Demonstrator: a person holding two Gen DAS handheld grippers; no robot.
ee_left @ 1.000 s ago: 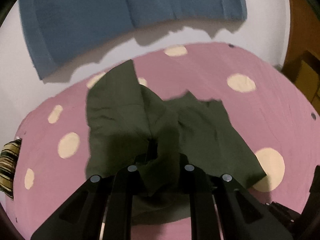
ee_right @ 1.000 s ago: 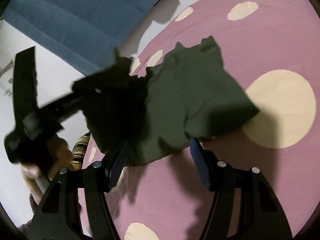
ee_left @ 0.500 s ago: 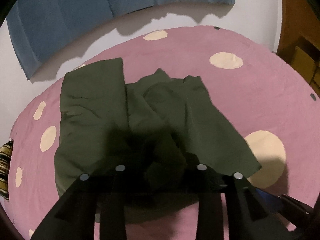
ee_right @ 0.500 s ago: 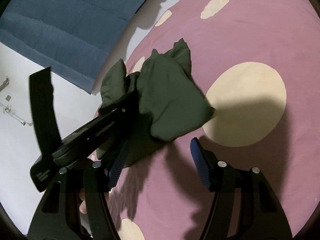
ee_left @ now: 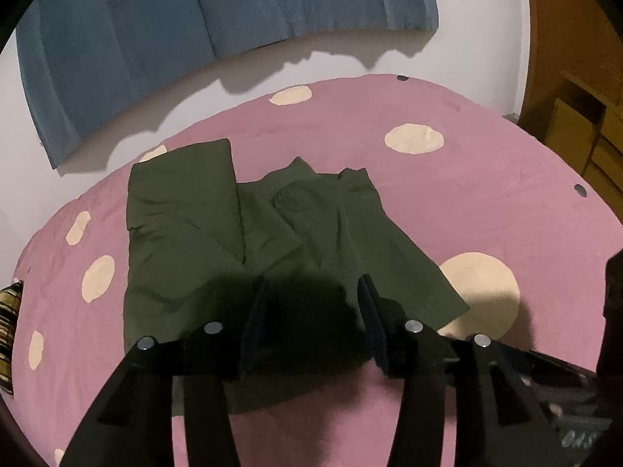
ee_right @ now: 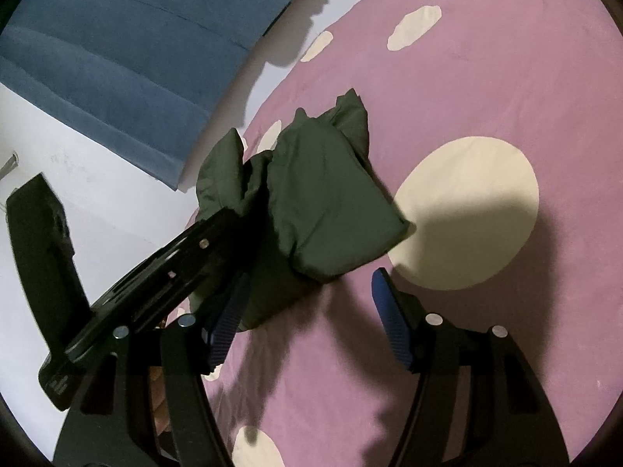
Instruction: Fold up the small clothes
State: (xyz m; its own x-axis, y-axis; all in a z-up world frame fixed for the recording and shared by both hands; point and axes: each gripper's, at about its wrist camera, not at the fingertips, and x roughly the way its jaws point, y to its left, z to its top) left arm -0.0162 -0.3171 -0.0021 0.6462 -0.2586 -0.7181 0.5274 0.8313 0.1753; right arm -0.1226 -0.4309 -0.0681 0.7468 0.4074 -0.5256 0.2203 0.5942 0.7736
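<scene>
A dark green garment (ee_left: 187, 225) lies on the pink dotted cover (ee_left: 467, 202), one flap folded over its left half. My left gripper (ee_left: 311, 295) hovers over the garment's near edge. Its jaws are opening and the pads press on nothing; only shadowed cloth lies below them. In the right wrist view the garment (ee_right: 331, 202) looks bunched, and the left gripper's black body (ee_right: 167, 264) reaches in over it from the left. My right gripper (ee_right: 311, 284) stands open just short of the garment's near corner, with bare pink cover (ee_right: 506, 58) between its blue pads.
A blue curtain (ee_left: 194, 19) hangs on the white wall behind the bed. Wooden furniture (ee_left: 584, 136) stands at the right. A striped cloth (ee_left: 9, 311) shows at the left edge. A large cream dot (ee_right: 467, 214) lies right of the garment.
My left gripper was shut on a raised fold of the garment; it has let go and its jaws have spread. The garment now lies flat. My right gripper has shifted slightly toward the garment's corner.
</scene>
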